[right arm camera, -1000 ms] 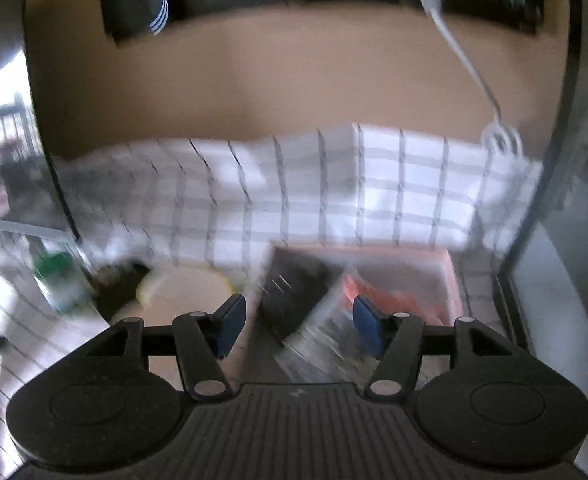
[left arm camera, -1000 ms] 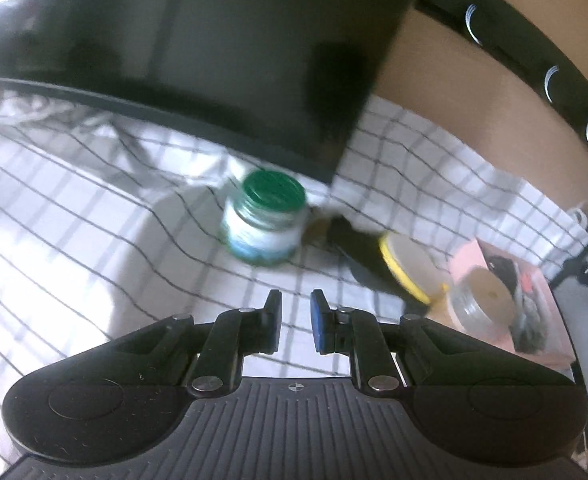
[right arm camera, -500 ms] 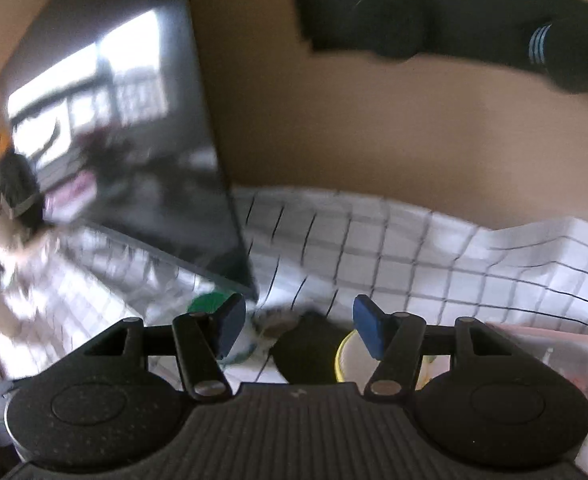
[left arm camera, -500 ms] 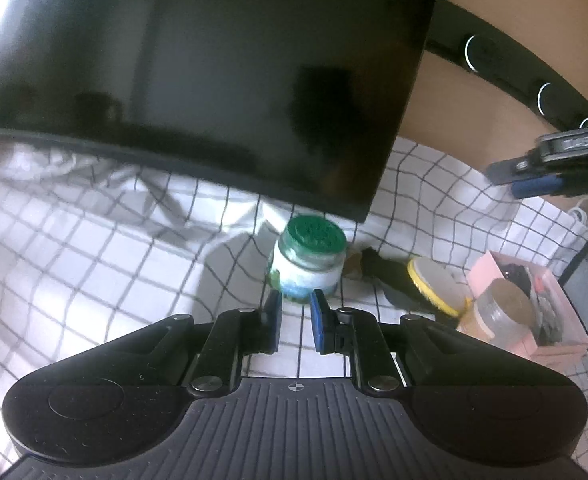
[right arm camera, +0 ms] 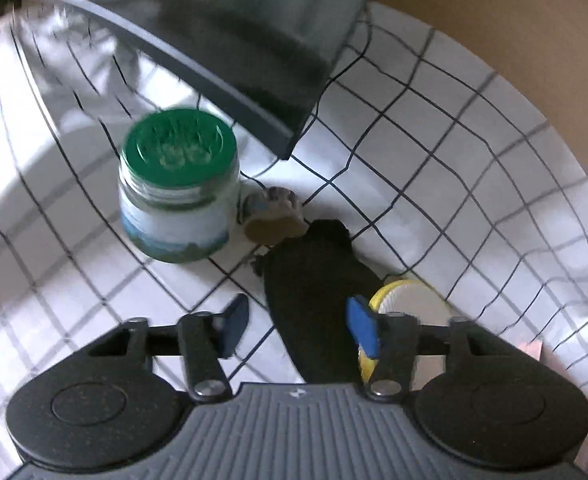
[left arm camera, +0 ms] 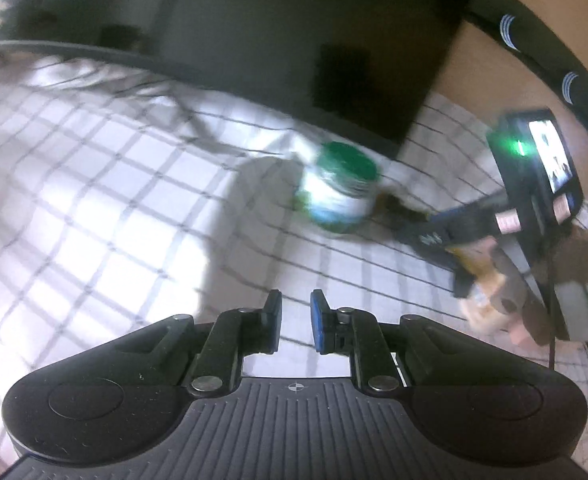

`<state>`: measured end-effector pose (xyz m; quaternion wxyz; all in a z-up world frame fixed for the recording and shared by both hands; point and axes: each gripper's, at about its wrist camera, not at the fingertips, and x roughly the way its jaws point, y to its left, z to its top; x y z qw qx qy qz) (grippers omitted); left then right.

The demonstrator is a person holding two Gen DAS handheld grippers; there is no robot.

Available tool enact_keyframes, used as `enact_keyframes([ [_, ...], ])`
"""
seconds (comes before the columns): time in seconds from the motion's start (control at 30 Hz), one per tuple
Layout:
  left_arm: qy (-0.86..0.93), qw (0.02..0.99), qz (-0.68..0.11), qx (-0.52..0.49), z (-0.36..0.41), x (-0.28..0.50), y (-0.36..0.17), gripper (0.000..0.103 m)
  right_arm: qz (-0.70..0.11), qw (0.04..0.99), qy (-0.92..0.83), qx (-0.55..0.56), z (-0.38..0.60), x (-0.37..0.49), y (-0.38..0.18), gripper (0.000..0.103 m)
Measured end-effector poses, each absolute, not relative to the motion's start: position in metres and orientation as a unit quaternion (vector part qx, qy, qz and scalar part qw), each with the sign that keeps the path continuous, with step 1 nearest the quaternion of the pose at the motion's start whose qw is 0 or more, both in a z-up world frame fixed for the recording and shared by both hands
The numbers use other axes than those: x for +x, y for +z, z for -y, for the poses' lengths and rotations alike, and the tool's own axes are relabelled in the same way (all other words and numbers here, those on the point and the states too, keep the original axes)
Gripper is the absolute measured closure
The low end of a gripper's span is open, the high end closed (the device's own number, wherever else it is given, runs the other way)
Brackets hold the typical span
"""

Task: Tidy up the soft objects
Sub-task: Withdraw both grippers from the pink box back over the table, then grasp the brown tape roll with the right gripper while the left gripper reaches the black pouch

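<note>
A black soft pouch (right arm camera: 310, 292) lies on the checked cloth (right arm camera: 454, 140), with a small grey-brown soft piece (right arm camera: 274, 216) at its far end. My right gripper (right arm camera: 300, 328) hangs over the pouch and its jaws are closing. The pouch sits between them, and the left pad (right arm camera: 236, 326) stands clear of it. In the left wrist view the right gripper (left arm camera: 466, 224) shows at the right, pointing down beside the jar. My left gripper (left arm camera: 296, 318) is shut with nothing in it, over bare cloth (left arm camera: 94, 200) in front of the green-lidded jar (left arm camera: 340, 196).
The green-lidded jar (right arm camera: 178, 184) stands left of the pouch, and a yellow-rimmed round lid (right arm camera: 410, 300) lies at its right. A black monitor (right arm camera: 234, 20) overhangs the back of the cloth. A pink box corner (right arm camera: 530, 348) shows at the right edge.
My right gripper swung left from the pink box to above the black pouch, rolled, and its jaws narrowed. It came into the left wrist view. My left gripper drifted a little and stayed shut.
</note>
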<state>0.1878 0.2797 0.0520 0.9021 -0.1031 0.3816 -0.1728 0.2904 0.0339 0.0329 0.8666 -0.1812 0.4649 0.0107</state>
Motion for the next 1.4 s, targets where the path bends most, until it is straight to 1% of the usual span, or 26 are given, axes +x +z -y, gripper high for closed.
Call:
enact_keyframes([
  [0.03, -0.165, 0.902, -0.384, -0.108, -0.286, 0.189, 0.05, 0.086, -0.462, 0.865, 0.007, -0.195, -0.037, 0.29, 0.028, 0.094],
  [0.13, -0.154, 0.898, -0.392, -0.126, -0.296, 0.193, 0.044, 0.086, -0.444, 0.873, 0.021, -0.202, -0.044, 0.274, 0.029, 0.095],
  [0.27, -0.167, 0.889, -0.406, -0.132, -0.292, 0.202, 0.035, 0.086, -0.409, 0.883, 0.098, -0.206, -0.067, 0.22, 0.043, 0.095],
  [0.37, -0.179, 0.883, -0.414, -0.129, -0.281, 0.212, 0.031, 0.086, -0.402, 0.878, 0.16, -0.202, -0.086, 0.186, 0.047, 0.094],
  [0.4, -0.185, 0.882, -0.415, -0.128, -0.278, 0.213, 0.03, 0.086, -0.406, 0.876, 0.175, -0.193, -0.089, 0.181, 0.05, 0.092],
  [0.43, -0.192, 0.881, -0.414, -0.125, -0.273, 0.215, 0.031, 0.086, -0.41, 0.875, 0.187, -0.177, -0.089, 0.177, 0.054, 0.082],
  [0.47, -0.197, 0.881, -0.413, -0.122, -0.269, 0.217, 0.033, 0.086, -0.414, 0.875, 0.194, -0.162, -0.087, 0.176, 0.059, 0.075],
  [0.5, -0.203, 0.881, -0.41, -0.12, -0.265, 0.218, 0.035, 0.086, -0.415, 0.876, 0.198, -0.146, -0.081, 0.176, 0.066, 0.066],
  [0.53, -0.206, 0.881, -0.408, -0.118, -0.262, 0.219, 0.037, 0.086, -0.411, 0.88, 0.202, -0.122, -0.071, 0.177, 0.076, 0.06],
  [0.57, -0.209, 0.881, -0.407, -0.118, -0.26, 0.219, 0.038, 0.086, -0.408, 0.885, 0.202, -0.096, -0.062, 0.179, 0.085, 0.058],
  [0.63, -0.212, 0.881, -0.405, -0.119, -0.257, 0.22, 0.039, 0.086, -0.415, 0.891, 0.184, -0.025, -0.034, 0.197, 0.103, 0.048],
  [0.73, -0.217, 0.879, -0.408, -0.119, -0.256, 0.217, 0.04, 0.086, -0.438, 0.882, 0.112, 0.131, 0.011, 0.24, 0.111, 0.048],
  [0.8, -0.219, 0.877, -0.41, -0.119, -0.258, 0.214, 0.04, 0.086, -0.444, 0.861, 0.065, 0.239, 0.035, 0.267, 0.103, 0.048],
  [0.87, -0.219, 0.875, -0.414, -0.119, -0.26, 0.21, 0.039, 0.086, -0.445, 0.837, 0.03, 0.317, 0.05, 0.29, 0.088, 0.048],
  [0.93, -0.219, 0.874, -0.417, -0.12, -0.264, 0.206, 0.04, 0.086, -0.452, 0.809, 0.006, 0.375, 0.056, 0.306, 0.073, 0.05],
  [1.0, -0.218, 0.873, -0.42, -0.121, -0.268, 0.202, 0.04, 0.086, -0.451, 0.798, -0.019, 0.399, 0.057, 0.319, 0.061, 0.054],
  [1.03, -0.218, 0.872, -0.421, -0.121, -0.27, 0.2, 0.04, 0.086, -0.458, 0.794, -0.023, 0.399, 0.055, 0.325, 0.056, 0.06],
  [1.07, -0.218, 0.872, -0.421, -0.122, -0.273, 0.198, 0.04, 0.086, -0.457, 0.793, -0.028, 0.402, 0.053, 0.326, 0.052, 0.061],
  [1.17, -0.212, 0.871, -0.425, -0.124, -0.281, 0.193, 0.038, 0.086, -0.46, 0.8, -0.04, 0.383, 0.053, 0.329, 0.047, 0.064],
  [1.3, -0.205, 0.868, -0.432, -0.132, -0.287, 0.195, 0.03, 0.086, -0.45, 0.816, -0.04, 0.36, 0.05, 0.333, 0.044, 0.065],
  [1.37, -0.204, 0.864, -0.441, -0.131, -0.286, 0.197, 0.027, 0.086, -0.452, 0.82, -0.03, 0.349, 0.047, 0.337, 0.039, 0.071],
  [1.4, -0.202, 0.864, -0.444, -0.127, -0.285, 0.197, 0.027, 0.086, -0.453, 0.82, -0.026, 0.348, 0.048, 0.338, 0.036, 0.08],
])
